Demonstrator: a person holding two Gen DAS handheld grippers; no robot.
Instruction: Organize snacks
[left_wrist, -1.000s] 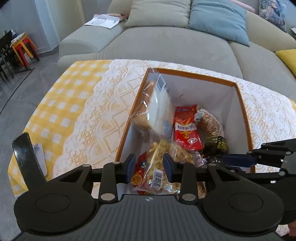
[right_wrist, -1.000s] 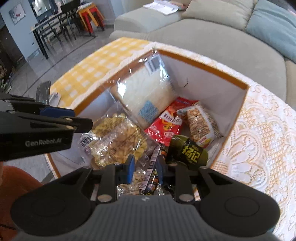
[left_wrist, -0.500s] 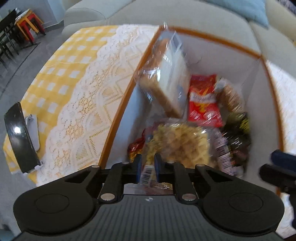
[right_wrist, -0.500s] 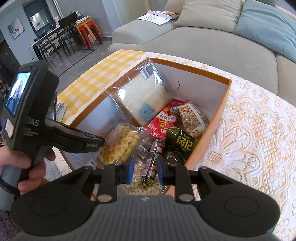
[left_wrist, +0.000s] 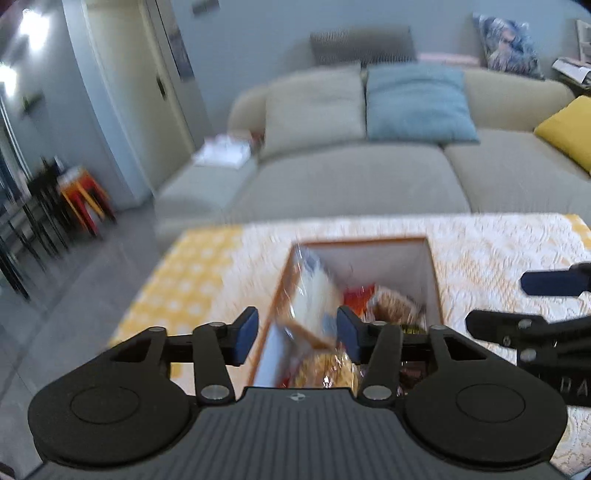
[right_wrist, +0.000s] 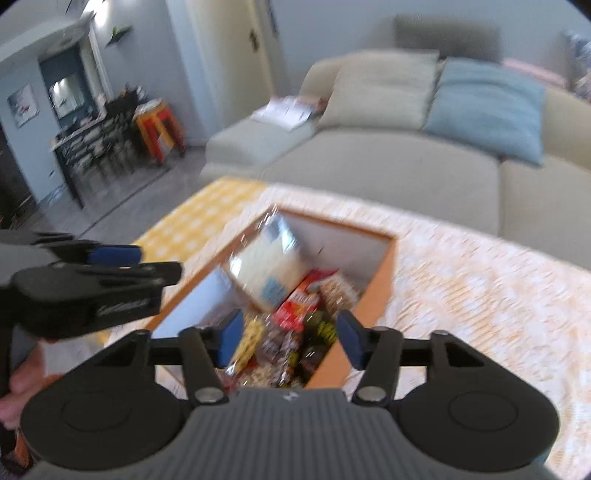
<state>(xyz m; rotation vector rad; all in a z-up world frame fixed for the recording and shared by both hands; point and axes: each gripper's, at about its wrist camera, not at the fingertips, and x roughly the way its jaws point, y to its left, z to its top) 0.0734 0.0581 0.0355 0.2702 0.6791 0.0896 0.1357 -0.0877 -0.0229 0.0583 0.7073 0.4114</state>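
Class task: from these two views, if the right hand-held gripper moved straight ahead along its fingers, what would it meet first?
Probably the snack packets piled inside the orange-rimmed box: the right hand-held gripper, its jaws open with nothing between them, points down into it. Blur leaves the exact packet unclear.

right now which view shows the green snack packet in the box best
The right wrist view: the green snack packet lies unobstructed among the snacks inside the box. In the left wrist view only a blurred dark sliver shows behind the left gripper's finger.

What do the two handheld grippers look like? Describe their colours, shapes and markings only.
Both the left gripper and the right gripper are matte black with blue finger pads, silver pivot rivets, two round discs and a ribbed grey centre plate bearing a small round emblem. Blurred white lettering runs along the left gripper's side in the right wrist view.
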